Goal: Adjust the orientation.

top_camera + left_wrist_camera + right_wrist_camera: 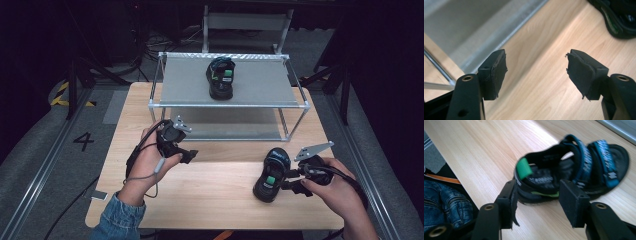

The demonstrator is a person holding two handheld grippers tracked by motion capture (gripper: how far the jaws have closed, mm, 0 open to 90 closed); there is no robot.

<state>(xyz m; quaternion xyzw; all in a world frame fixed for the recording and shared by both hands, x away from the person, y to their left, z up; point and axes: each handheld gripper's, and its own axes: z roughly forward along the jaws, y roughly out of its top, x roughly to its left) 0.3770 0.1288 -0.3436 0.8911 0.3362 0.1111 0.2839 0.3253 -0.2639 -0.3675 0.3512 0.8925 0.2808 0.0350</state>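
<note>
Light wooden table top (215,192) with pale grain, set in a dark room; grey floor around it, yellow-black hazard tape (62,95) and a painted number 4 (83,141) on the floor at left, loose cables (165,40) behind.

Two-tier metal-framed rack with grey shelves (260,82) stands on the far half of the table. One black strapped sandal with a green tab (221,76) sits on its top shelf.

Second black and blue sandal with green heel tab (271,175) lies on the table near the front right, well apart from the rack.

Right gripper (537,202): jaws apart, one either side of this sandal's heel end; contact can't be made out.

Left gripper (536,72): jaws spread wide, nothing between them, over bare wood just beside the rack's lower shelf edge (499,32).

Denim sleeve (117,220) at bottom left.
</note>
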